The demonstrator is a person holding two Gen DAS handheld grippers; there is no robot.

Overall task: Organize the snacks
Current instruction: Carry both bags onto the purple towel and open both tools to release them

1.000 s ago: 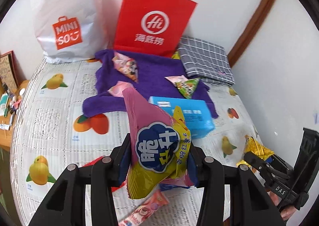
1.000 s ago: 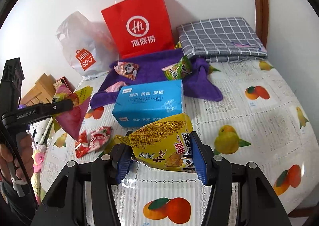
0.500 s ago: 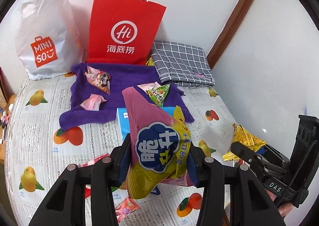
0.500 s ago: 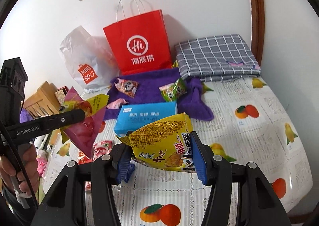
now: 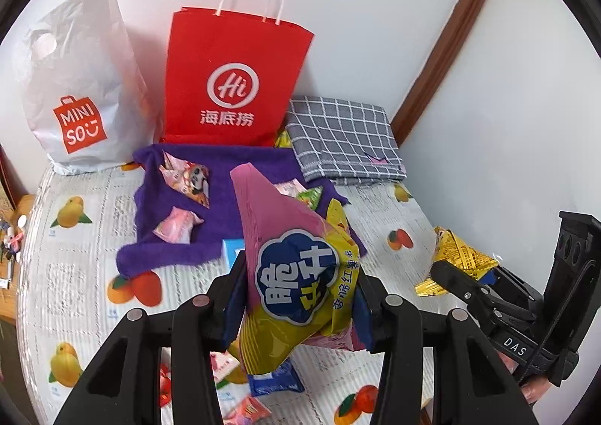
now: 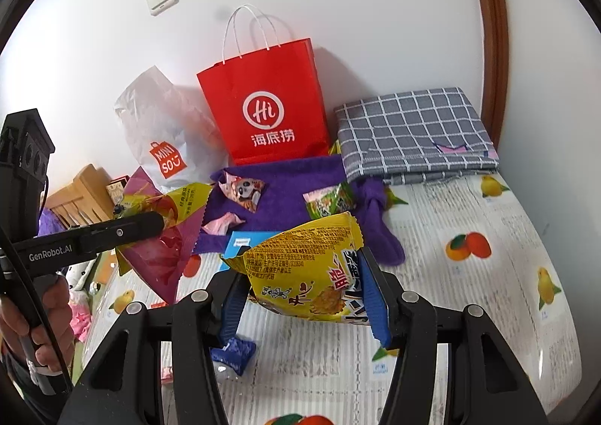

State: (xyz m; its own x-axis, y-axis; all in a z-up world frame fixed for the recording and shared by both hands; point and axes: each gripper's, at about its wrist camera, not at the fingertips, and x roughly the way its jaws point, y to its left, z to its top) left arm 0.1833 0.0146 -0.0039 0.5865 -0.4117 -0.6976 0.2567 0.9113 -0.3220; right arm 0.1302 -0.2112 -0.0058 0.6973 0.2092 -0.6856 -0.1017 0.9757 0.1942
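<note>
My left hand-held gripper (image 5: 298, 297) grips the pink-and-yellow chip bag (image 5: 296, 275); my right hand-held gripper (image 6: 304, 291) clamps the yellow snack packet (image 6: 311, 271) — both held above the worktop (image 6: 469, 297).

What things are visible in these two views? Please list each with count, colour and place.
Chip bag: 1, pink-yellow, in left gripper.
Snack bag: 1, yellow, in right gripper.
Paper bag: 1, red, at wall.
Miniso bag: 1, white, left of it.
Towel: 1, purple, on table.
Small packets: 3, pink and green, on towel.
Checked cloth: 1, grey, right corner.
Tissue box: 1, blue, mostly hidden.
Left gripper: shut.
Right gripper: shut.
</note>
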